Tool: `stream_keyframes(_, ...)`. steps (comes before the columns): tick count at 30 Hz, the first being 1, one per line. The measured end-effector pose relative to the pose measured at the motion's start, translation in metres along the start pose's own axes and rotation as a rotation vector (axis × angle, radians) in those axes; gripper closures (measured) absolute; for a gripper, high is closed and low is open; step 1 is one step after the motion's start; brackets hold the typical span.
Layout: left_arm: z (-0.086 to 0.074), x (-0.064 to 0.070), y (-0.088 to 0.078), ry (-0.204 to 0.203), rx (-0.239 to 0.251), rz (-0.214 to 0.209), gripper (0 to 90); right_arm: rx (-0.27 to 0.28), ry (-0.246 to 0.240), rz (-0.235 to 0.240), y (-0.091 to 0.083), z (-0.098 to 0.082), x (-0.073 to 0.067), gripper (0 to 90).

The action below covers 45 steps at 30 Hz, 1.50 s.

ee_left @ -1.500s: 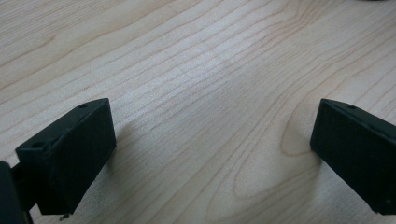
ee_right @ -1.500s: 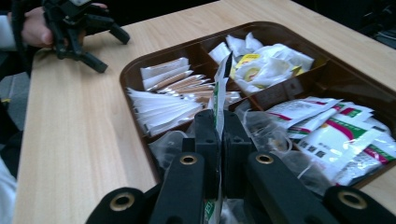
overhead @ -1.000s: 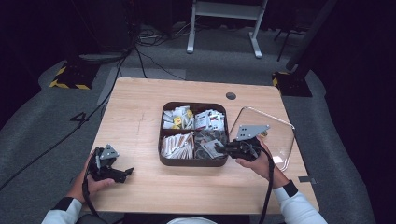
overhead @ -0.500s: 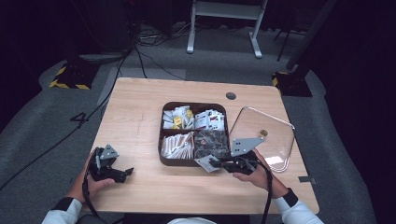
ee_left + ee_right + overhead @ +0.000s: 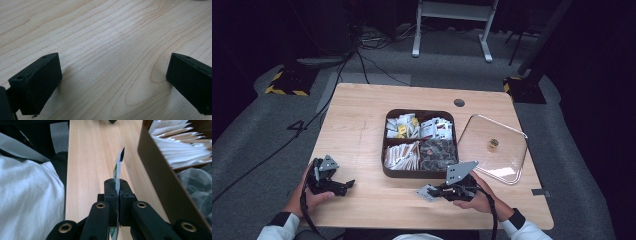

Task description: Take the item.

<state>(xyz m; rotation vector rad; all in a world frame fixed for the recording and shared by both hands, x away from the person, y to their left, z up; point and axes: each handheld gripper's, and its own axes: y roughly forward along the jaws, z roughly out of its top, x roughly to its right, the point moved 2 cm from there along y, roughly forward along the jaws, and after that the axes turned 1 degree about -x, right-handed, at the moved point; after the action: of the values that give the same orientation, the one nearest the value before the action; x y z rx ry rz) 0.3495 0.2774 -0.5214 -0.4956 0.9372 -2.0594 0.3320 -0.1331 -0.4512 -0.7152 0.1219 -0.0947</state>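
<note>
The one sign I can read is a dark "4" marked on the grey floor [image 5: 298,127], just off the left edge of the bench [image 5: 362,115]. The packet [image 5: 117,173] pinched in the right gripper [image 5: 117,202] carries green print, and the sachets [image 5: 432,127] in the tray [image 5: 384,150] carry red and yellow print, all too small to read.
</note>
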Motion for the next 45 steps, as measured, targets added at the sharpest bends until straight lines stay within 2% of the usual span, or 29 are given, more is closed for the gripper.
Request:
stream_keyframes(13,-0.001,0.000,0.000,-0.003,0.005,0.004,0.4,-0.041,0.018,0.056,0.019,-0.006,-0.006,88.1)
stream_keyframes(18,-0.001,0.000,-0.001,-0.002,0.004,0.004,0.4,-0.039,0.038,0.051,0.021,-0.007,-0.003,87.6)
stream_keyframes(22,-0.001,0.000,-0.001,-0.002,0.004,0.004,0.4,-0.039,0.070,0.017,0.019,-0.010,0.003,81.1)
stream_keyframes(24,-0.001,0.000,0.000,-0.002,0.005,0.004,0.4,-0.060,0.067,-0.014,0.020,-0.012,0.006,71.8)
stream_keyframes(27,-0.001,0.000,0.000,-0.003,0.005,0.004,0.4,-0.064,0.065,-0.029,0.019,-0.012,0.007,68.2)
stream_keyframes(31,-0.001,0.000,0.000,-0.003,0.005,0.004,0.4,-0.059,0.079,-0.057,0.014,-0.011,0.011,58.4)
stream_keyframes(33,-0.001,0.000,0.000,-0.003,0.005,0.004,0.4,-0.042,0.093,-0.059,0.010,-0.011,0.013,55.3)
stream_keyframes(38,-0.001,0.000,0.000,-0.003,0.005,0.004,0.4,-0.013,0.080,-0.089,-0.003,-0.007,0.015,46.7)
stream_keyframes(41,-0.001,0.000,0.000,-0.003,0.005,0.004,0.4,-0.002,0.081,-0.132,-0.011,-0.006,0.018,41.9)
stream_keyframes(45,-0.001,0.000,0.000,-0.002,0.004,0.004,0.4,0.039,0.084,-0.184,-0.029,-0.004,0.024,38.7)
